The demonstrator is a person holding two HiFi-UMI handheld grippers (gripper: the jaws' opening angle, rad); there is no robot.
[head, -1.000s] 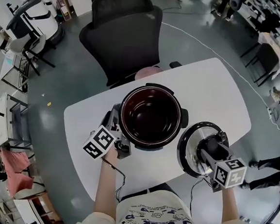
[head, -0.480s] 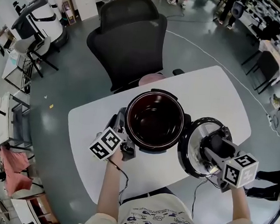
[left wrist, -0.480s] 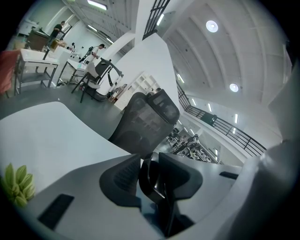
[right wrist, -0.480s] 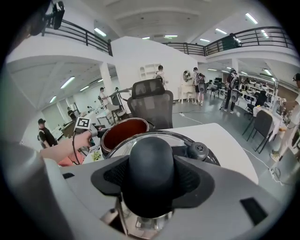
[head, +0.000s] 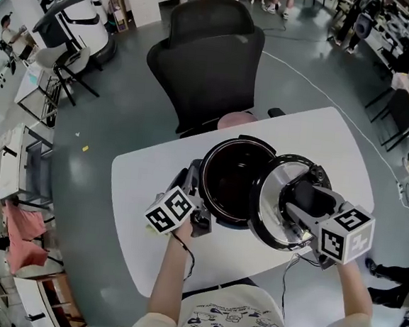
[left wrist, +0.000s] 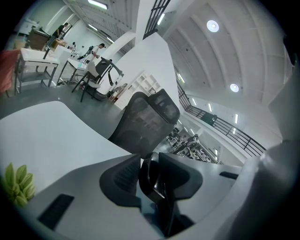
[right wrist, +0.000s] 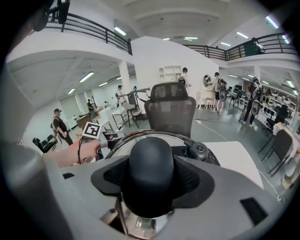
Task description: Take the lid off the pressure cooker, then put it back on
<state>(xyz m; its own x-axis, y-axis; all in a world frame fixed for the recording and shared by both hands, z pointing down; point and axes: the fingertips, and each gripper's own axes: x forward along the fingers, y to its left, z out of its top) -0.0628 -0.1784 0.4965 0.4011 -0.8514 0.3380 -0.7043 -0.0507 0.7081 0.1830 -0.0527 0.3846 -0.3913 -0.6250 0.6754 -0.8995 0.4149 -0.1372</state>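
Steel round pressure-cooker lid (head: 270, 204), gripped at its black knob (right wrist: 151, 157) by my right claw (right wrist: 151, 177), hangs tilted above the black cooker pot (head: 231, 183), overlapping its right rim.
Pot mouth lies left of the lid; my left claw (left wrist: 154, 182) clamps the pot's side handle (left wrist: 151, 168).

An open lab hall: beyond the white table (head: 146, 182) stand an office chair (head: 210, 60), workbenches (left wrist: 33, 56) with people (right wrist: 215, 91), what may be a white robot (head: 75, 16), and overhead a railed mezzanine (right wrist: 89, 26).
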